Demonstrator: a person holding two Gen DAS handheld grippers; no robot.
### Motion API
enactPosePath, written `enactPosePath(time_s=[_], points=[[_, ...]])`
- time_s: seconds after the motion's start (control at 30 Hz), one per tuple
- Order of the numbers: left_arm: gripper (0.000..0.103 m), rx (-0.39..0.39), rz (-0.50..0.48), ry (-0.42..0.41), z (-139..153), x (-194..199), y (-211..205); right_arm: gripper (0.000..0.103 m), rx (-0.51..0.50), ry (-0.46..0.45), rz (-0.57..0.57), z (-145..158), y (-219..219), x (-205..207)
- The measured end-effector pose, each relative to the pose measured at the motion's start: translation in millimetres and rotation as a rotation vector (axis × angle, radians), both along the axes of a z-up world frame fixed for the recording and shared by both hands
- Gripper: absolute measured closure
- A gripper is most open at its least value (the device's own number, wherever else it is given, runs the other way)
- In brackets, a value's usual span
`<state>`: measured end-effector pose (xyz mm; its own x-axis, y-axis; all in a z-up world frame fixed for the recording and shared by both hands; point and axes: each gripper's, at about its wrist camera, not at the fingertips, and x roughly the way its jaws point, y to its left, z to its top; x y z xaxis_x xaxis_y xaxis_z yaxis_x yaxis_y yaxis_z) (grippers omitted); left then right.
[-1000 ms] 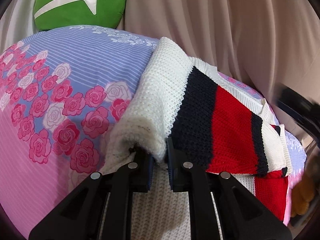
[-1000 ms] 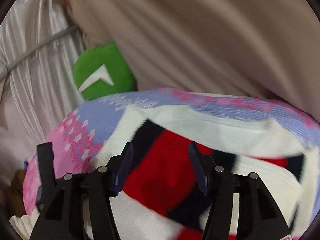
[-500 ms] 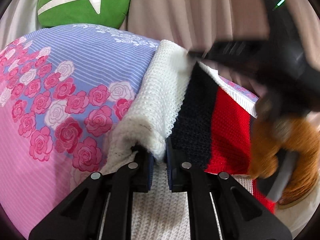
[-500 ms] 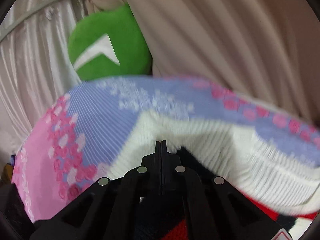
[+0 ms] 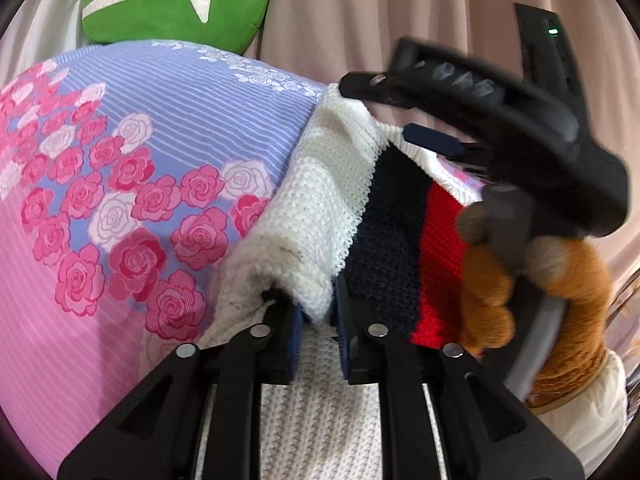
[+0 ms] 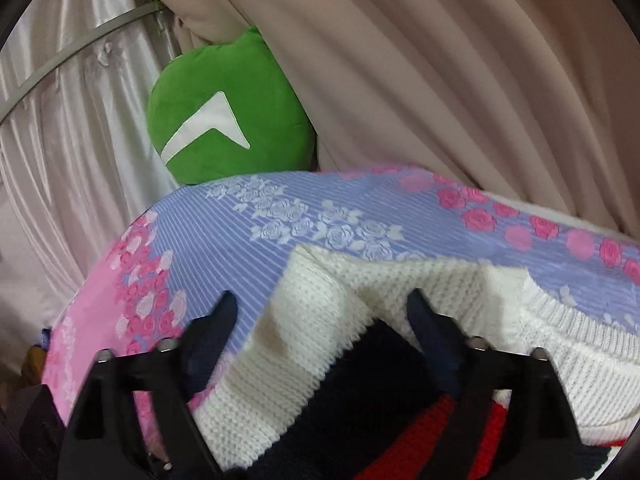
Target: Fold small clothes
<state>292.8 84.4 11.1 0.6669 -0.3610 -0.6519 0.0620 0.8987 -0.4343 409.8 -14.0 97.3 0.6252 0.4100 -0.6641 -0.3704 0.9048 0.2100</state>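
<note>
**Sweater fold, far corner: right claw is the one sitting on it**

The knit sweater (image 5: pixel 352 208) (white with navy and red stripes) is laid out on the bed, on top of the rose-print bedsheet (image 5: pixel 120 184). Its folded white edge runs lengthwise away from the left wrist camera, from the near end by that claw up to a far corner near the curtain (image 5: pixel 360 20). So the long axis of the fold is pretty much straight ahead of the left claw (image 5: pixel 318 320).

That near end is pinched by the left claw, fingers narrow, with a roll of white knit clamped between the pads. Nothing loose there as far as can be seen.

The far corner is where the next move gets decided. The right claw (image 6: pixel 324 320) is spread wide, holding nothing, and the white corner of the sweater (image 6: pixel 316 280) is sat right between and just ahead of its fingers. From the left view the same claw is seen parked over that far end, angled in from the right.

The right claw is clearly the nearer one for that corner, so a pinch there is probably what's called for before the edge gets carried over. A green cushion (image 6: pixel 224 112) is propped at the head of the bed, well clear.
</note>
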Motion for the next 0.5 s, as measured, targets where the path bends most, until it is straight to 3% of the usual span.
enactPosePath(time_s=[0.03, 0.07, 0.1, 0.17, 0.27, 0.33, 0.4, 0.5], points=[[0.087, -0.004, 0.003, -0.001, 0, -1, 1, 0.036, -0.04, 0.018, 0.008, -4, 9, 5], [0.086, -0.003, 0.005, -0.003, 0, -1, 1, 0.078, -0.067, 0.041, 0.023, -9, 16, 10], [0.086, 0.002, 0.011, -0.006, 0, -2, 2, 0.09, -0.061, 0.071, 0.054, -11, 21, 14], [0.093, 0.006, 0.02, -0.006, 0, -4, 3, 0.092, -0.057, -0.003, 0.055, 4, 25, 9], [0.096, 0.004, 0.047, -0.01, 1, -10, 7, 0.093, -0.01, -0.068, 0.064, 24, 27, 3], [0.096, 0.017, 0.054, -0.014, 2, -13, 6, 0.093, -0.039, -0.064, 0.052, 16, 31, 12], [0.096, 0.038, 0.049, -0.007, 1, -15, 2, 0.092, -0.143, 0.03, 0.023, -18, 39, 35], [0.096, 0.035, 0.05, -0.001, 1, -15, 4, 0.089, -0.027, 0.028, -0.01, 0, 21, 30]])
